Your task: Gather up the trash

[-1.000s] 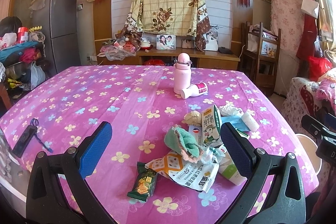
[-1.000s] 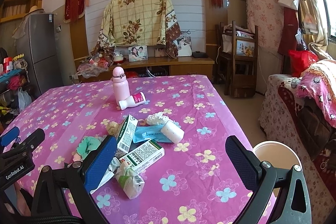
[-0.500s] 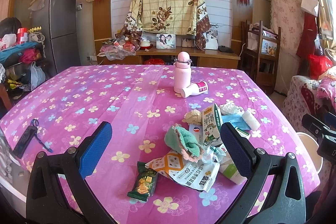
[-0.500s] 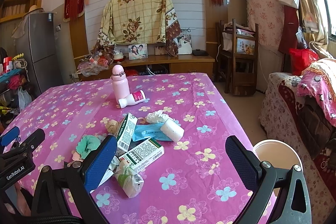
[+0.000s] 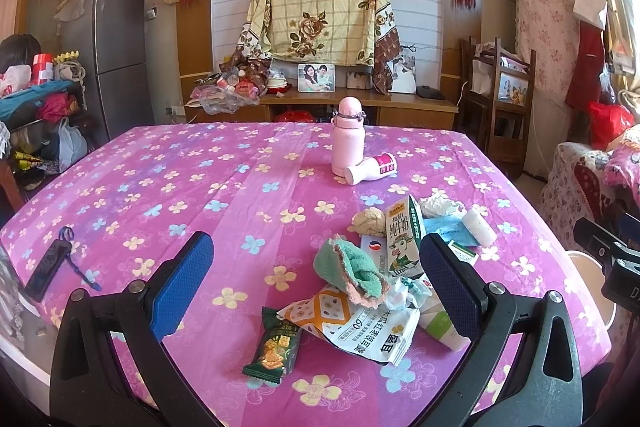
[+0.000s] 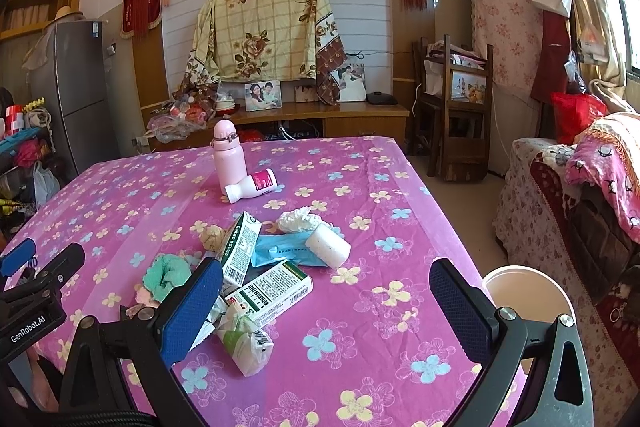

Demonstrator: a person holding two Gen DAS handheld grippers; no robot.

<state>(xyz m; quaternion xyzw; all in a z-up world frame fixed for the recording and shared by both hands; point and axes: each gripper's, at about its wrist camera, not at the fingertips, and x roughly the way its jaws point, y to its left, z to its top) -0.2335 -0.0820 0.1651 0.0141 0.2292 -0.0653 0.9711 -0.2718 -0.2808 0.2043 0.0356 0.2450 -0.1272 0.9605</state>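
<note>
1. Over the near edge of the table, the left wrist view shows the left hand-held gripper spread wide, holding nothing. Between and past its pads lies the trash: a green snack pack nearest, an orange-and-white wrapper just beside it, a teal cloth on top of that, and a milk carton standing behind. A pink flask stands farther back, with a white bottle lying against it. A black remote lies well apart, at the left edge.

2. On the right wrist view, the right hand-held gripper is also wide and empty. The same pile sits near its left pad: a crushed green-and-white carton, a box touching it, the carton, a blue packet and a white roll. A white bin stands below the table's right side, beside the right pad.
</note>
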